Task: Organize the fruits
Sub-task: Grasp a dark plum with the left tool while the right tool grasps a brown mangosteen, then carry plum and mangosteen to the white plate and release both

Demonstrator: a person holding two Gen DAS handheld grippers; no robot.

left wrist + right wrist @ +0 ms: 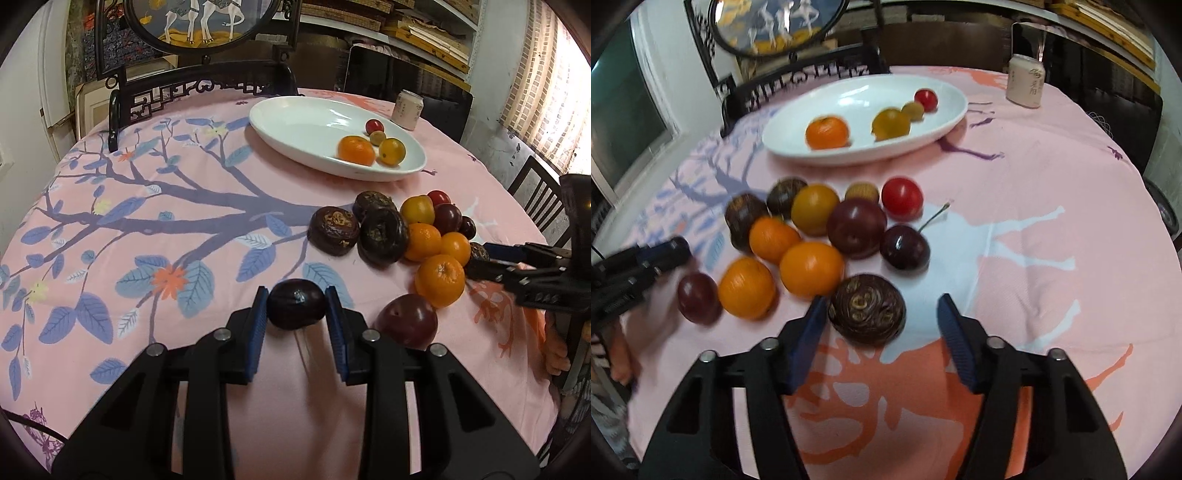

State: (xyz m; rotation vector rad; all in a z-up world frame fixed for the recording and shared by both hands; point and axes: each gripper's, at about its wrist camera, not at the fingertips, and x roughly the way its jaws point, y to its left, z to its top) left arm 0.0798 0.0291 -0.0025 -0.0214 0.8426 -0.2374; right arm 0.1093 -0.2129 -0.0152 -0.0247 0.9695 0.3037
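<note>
My left gripper (296,308) is shut on a dark purple plum (296,309), held just above the pink tablecloth. My right gripper (881,314) is open, its blue pads either side of a dark brown wrinkled fruit (867,314) that lies on the cloth. The fruit pile (812,229) holds oranges, plums, a red tomato, a cherry and more wrinkled fruits; it also shows in the left wrist view (410,240). The white oval plate (295,125) at the back holds an orange (356,150), a yellow fruit (392,151) and small fruits.
A pale drink can (407,109) stands behind the plate, also in the right wrist view (1025,81). A dark carved chair (199,88) stands at the far table edge. A purple plum (407,321) lies right of my left gripper.
</note>
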